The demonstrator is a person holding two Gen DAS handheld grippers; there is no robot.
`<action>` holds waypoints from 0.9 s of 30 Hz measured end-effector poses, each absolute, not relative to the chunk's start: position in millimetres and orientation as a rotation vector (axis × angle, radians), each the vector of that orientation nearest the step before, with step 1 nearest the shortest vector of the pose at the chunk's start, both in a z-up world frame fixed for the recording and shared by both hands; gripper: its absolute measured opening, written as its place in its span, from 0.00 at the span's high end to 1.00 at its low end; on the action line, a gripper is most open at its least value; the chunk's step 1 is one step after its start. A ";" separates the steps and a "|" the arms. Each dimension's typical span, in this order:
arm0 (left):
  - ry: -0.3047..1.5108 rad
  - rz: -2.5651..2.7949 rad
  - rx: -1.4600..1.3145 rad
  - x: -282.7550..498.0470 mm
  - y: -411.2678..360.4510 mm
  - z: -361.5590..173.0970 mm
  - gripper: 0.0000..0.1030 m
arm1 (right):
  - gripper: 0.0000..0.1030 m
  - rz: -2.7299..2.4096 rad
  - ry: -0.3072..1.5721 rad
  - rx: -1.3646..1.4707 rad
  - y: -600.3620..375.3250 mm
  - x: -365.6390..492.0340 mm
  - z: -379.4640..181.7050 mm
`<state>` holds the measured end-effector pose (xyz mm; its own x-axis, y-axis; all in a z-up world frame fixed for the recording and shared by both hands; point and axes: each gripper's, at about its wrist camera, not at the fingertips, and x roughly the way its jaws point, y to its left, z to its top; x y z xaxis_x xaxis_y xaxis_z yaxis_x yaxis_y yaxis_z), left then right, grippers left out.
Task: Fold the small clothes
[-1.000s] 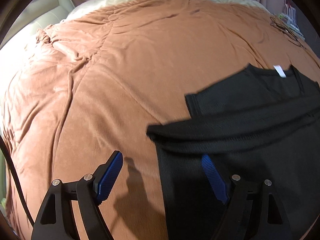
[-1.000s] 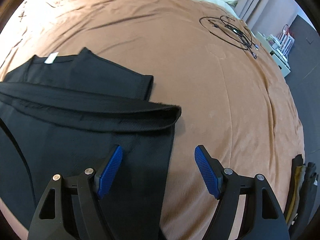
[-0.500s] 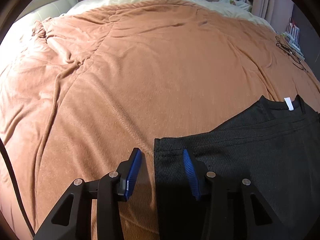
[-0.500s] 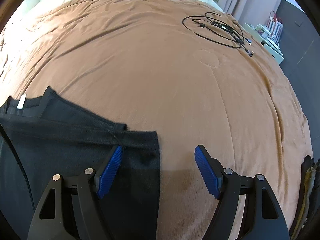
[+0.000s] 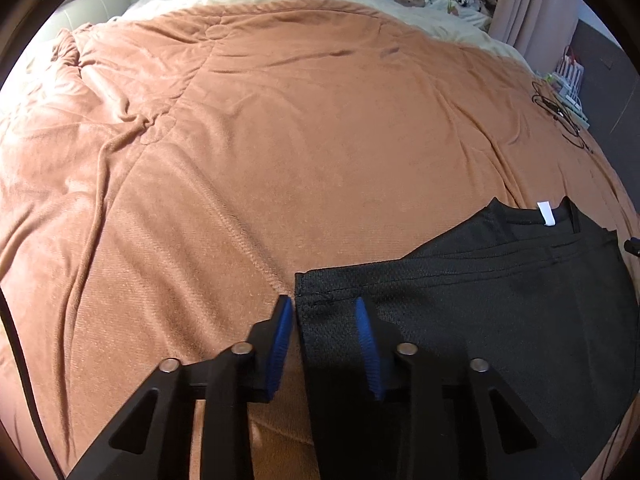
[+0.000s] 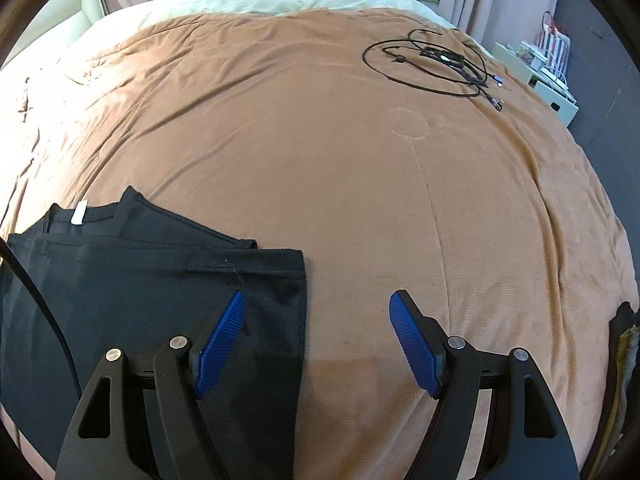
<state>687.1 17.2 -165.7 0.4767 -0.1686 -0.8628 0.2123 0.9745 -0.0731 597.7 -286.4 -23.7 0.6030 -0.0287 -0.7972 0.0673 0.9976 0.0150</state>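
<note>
Black knit garment (image 5: 500,312) lies flat on the brown quilt (image 5: 280,160), bottom part folded up over the collar end, white tag (image 5: 545,213) showing at the far edge. Each claw straddles one side edge, likely to take both near corners for the next fold. Left gripper (image 5: 325,322): jaws closing, left corner edge between the pads, not pinched yet. Right gripper (image 6: 318,318): jaws wide apart, right side edge between them, nothing gripped. Black cable (image 6: 432,64) well apart, far right.
</note>
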 end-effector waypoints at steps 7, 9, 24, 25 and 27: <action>1.052 -0.240 0.042 692.3 14.9 -176.0 0.93 | 0.70 -0.032 0.950 0.117 -293.4 612.6 -37.9; 1.035 -0.245 0.052 690.4 13.0 -172.7 0.94 | 0.86 -0.025 0.963 0.120 -293.4 621.5 -43.3; 0.969 -0.175 0.104 716.3 4.7 -153.0 0.94 | 0.99 -0.115 0.872 0.069 -282.7 635.6 -20.0; 0.971 -0.167 0.110 719.5 3.3 -154.3 0.94 | 0.99 -0.122 0.876 0.068 -281.5 639.9 -20.8; 0.976 -0.152 0.112 725.6 1.8 -157.3 0.94 | 0.99 -0.139 0.884 0.060 -278.0 649.5 -23.4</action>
<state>725.6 1.8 -157.3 0.5507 -0.0780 -0.8311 0.1789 0.9835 0.0263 649.5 -278.0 -23.4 0.6261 -0.0960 -0.7738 0.1453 0.9894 -0.0052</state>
